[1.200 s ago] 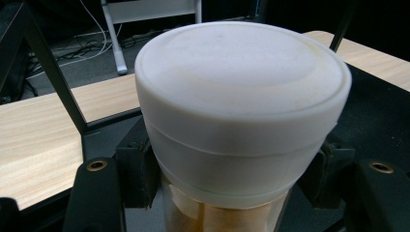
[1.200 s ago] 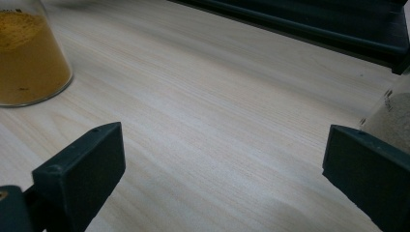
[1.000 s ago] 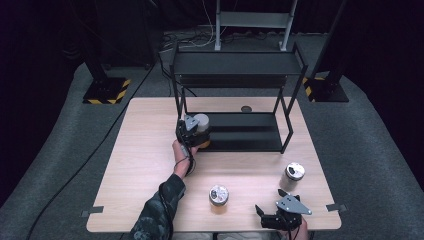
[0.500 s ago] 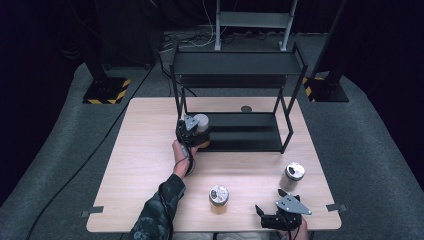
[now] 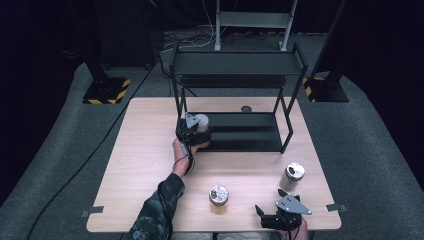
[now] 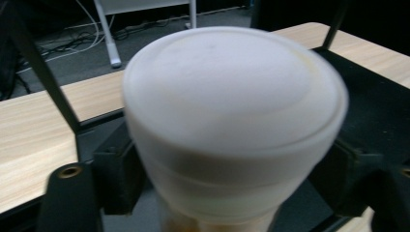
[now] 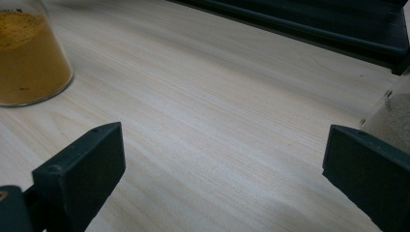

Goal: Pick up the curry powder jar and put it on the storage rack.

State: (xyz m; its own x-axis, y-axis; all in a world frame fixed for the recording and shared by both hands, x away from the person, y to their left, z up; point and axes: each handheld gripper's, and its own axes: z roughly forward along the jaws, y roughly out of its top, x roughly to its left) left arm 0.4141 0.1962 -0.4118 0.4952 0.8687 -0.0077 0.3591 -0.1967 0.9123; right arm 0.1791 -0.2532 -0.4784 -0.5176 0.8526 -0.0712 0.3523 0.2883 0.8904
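A jar with a white lid (image 5: 201,122) stands at the left end of the black rack's lower shelf (image 5: 250,134). My left gripper (image 5: 192,131) is at this jar, held by a hand that reaches in from the table's front. In the left gripper view the white-lidded jar (image 6: 234,121) sits between the two black jaws. The jaws have just been opening, and the pads (image 6: 118,176) stand beside the jar's sides. My right gripper (image 5: 272,216) rests near the table's front right edge. Its jaws stand wide open over bare wood (image 7: 217,121).
A silver-lidded jar (image 5: 218,195) of yellow powder (image 7: 29,53) stands front centre. A second silver-lidded jar (image 5: 293,172) stands to the right. The two-tier black rack (image 5: 240,65) takes up the back of the table. A small dark disc (image 5: 246,108) lies behind it.
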